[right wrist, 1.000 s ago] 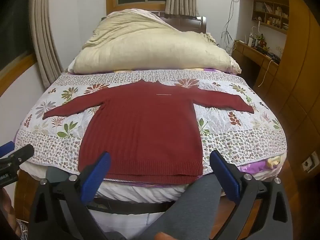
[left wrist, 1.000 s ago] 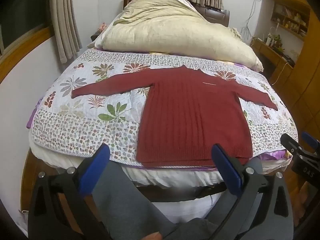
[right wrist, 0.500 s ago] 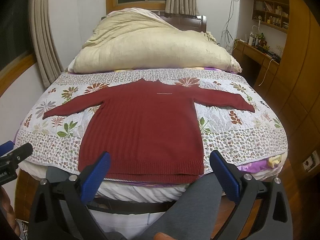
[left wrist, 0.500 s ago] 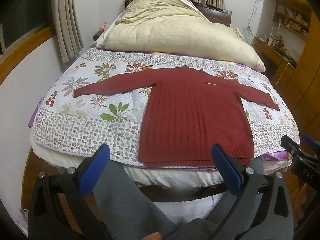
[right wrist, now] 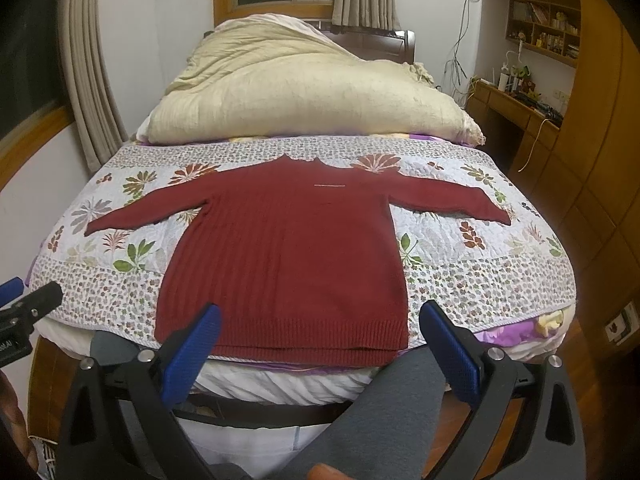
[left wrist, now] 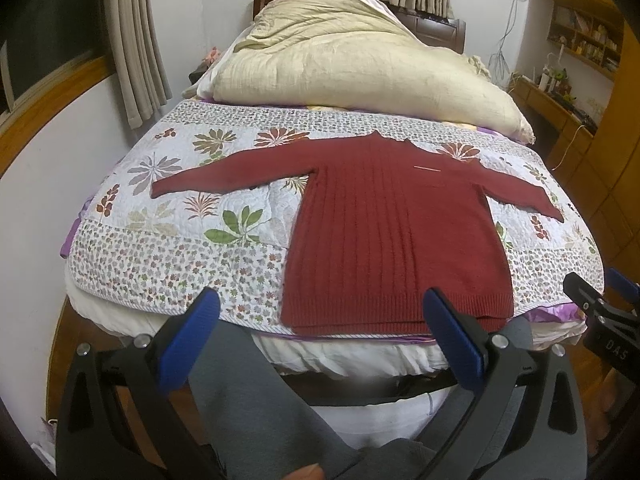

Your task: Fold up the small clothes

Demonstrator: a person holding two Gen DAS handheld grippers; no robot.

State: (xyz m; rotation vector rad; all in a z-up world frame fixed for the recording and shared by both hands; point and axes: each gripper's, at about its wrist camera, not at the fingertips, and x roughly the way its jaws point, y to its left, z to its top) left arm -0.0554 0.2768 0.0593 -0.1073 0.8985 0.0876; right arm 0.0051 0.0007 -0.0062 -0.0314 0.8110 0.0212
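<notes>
One sweater point(right wrist: 288, 256) lies flat, collar pointing away.

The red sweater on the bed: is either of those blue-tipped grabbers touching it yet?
Apart. In the right wrist view, the right gripper hangs open short of the bed's edge, off the red sweater. The left wrist view shows the left gripper likewise open and clear.

"DAS" on right gripper point(left wrist: 612, 350) body; sweater point(right wrist: 288, 264) chest mark unreadable

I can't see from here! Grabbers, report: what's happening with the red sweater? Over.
Left gripper open, empty. Right gripper open, empty. Red sweater flat on quilt, sleeves spread, unfolded. Nothing on it.
</notes>
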